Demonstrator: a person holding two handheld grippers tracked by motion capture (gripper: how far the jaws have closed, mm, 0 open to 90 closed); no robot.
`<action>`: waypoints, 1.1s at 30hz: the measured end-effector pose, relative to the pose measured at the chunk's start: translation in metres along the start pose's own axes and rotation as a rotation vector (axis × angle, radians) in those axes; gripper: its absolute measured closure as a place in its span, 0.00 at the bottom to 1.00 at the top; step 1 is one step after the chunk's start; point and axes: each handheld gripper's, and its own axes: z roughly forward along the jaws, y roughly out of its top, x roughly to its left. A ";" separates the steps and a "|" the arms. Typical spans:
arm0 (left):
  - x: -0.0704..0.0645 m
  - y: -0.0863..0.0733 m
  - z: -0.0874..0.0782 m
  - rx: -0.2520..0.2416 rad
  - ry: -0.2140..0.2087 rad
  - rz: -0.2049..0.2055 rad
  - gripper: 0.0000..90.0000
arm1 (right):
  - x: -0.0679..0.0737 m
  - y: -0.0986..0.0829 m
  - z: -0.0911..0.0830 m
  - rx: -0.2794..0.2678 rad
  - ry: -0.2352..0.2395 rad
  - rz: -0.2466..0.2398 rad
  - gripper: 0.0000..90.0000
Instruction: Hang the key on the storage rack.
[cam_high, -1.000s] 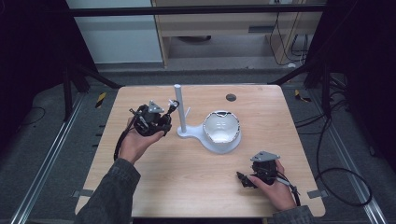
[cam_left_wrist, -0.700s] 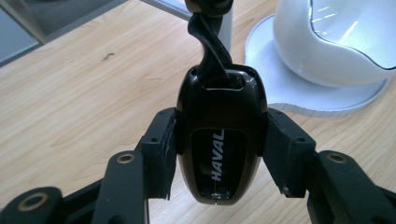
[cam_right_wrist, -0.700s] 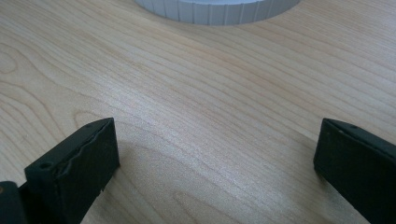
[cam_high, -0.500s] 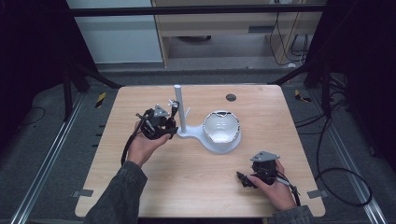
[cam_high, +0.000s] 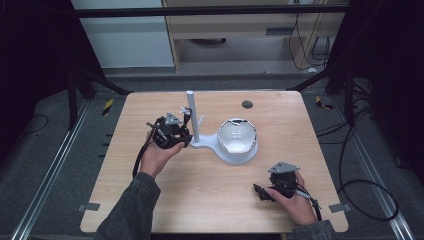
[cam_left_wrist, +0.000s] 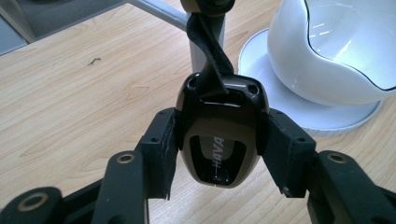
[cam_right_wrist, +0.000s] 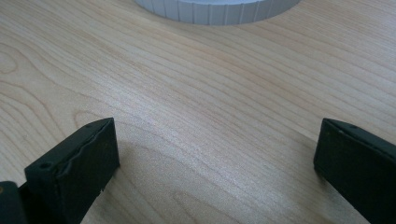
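Left gripper pinches a key fob beside the white stand; right gripper rests spread near the table's front edge.

The left gripper has its 2 black jaws pressed against the sides of a dark key fob marked "HAVA", whose black strap runs up toward the stand's upright post. From the high view, the left gripper sits just beside that post, left of the white bowl-shaped holder on the stand's round base. The right gripper lies well apart, near the front right of the wooden table, its 2 jaws spread wide over bare wood, holding nothing.
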 end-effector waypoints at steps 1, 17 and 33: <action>0.000 0.000 0.000 -0.002 0.001 0.000 0.54 | 0.000 0.000 0.000 0.000 0.000 0.000 0.00; -0.003 -0.007 -0.009 -0.021 0.000 0.001 0.38 | 0.000 0.000 0.000 -0.003 0.002 0.001 0.00; -0.002 -0.043 -0.022 0.030 0.028 -0.012 0.11 | 0.000 0.000 0.000 -0.001 0.000 -0.001 0.00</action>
